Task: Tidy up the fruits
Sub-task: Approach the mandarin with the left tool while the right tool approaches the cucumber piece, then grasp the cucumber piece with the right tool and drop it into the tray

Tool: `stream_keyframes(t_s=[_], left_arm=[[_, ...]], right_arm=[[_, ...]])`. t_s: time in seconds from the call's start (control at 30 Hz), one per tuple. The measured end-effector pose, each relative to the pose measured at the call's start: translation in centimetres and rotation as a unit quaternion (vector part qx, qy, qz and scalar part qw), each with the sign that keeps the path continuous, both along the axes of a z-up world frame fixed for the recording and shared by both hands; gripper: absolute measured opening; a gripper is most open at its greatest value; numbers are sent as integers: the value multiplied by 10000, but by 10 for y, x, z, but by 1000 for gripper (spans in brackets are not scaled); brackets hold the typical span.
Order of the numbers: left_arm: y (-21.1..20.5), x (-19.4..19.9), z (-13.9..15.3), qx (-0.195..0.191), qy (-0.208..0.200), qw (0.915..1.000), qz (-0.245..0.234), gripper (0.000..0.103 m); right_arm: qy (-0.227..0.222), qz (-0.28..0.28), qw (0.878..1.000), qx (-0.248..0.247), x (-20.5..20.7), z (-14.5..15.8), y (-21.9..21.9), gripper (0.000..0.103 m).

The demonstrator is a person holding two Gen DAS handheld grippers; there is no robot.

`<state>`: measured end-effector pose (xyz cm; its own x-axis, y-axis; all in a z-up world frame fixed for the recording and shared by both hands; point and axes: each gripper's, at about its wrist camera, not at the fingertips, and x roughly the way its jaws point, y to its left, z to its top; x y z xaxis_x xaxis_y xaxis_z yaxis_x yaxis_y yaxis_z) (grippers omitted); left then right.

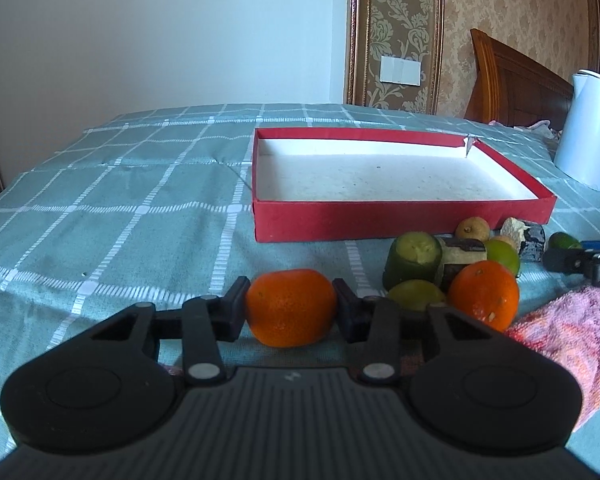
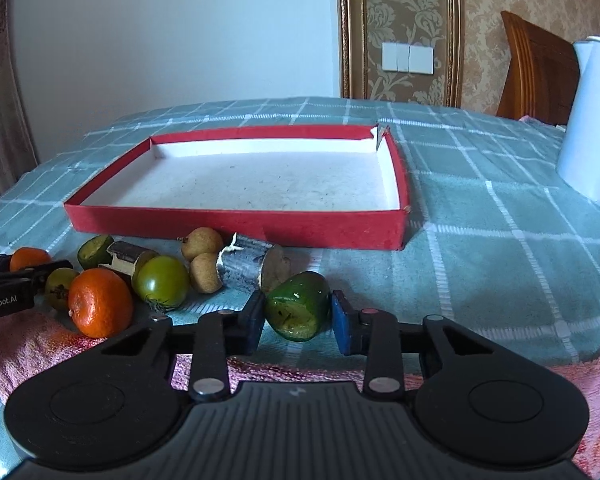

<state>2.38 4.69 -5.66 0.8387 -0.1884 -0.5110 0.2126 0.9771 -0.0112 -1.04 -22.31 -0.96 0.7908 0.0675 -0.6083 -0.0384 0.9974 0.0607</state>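
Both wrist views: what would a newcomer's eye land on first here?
Probably the red box, empty and open in the middle of the checked tablecloth. Next, the fruit in the foreground: the left gripper has its jaws closed on an orange, and the right gripper brackets a cut green fruit. A loose pile of fruit lies between them, just in front of the box.

Matte black ribbed left gripper [image 1: 291, 307] w/ silver pivot pins; right gripper [image 2: 298, 312] w/ blue pads
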Motion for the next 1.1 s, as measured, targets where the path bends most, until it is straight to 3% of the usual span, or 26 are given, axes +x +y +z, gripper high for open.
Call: stream_keyframes(t_s=[0.2,0.37,0.7,0.87,1.1], left_arm=[[0,-1,0,-13,-2,10000,-4,41],[0,-1,1,-28,-1,10000,-5,41],[0,-1,0,-25,-1,10000,-5,41],[0,-1,0,-2,-1,10000,-10,40],[-1,-1,0,32,-7,10000,-11,41]], right_arm=[[-440,-63,9989,-178,1,23,-4,34],[-766,-182,9954,-547,37,37,-6,34],[-129,-214,9975,-664,122,12,-13,34],[174,-234,9981,-537,132,-3,-16,34],[216,-236,9981,-535,133,-6,-18,38]])
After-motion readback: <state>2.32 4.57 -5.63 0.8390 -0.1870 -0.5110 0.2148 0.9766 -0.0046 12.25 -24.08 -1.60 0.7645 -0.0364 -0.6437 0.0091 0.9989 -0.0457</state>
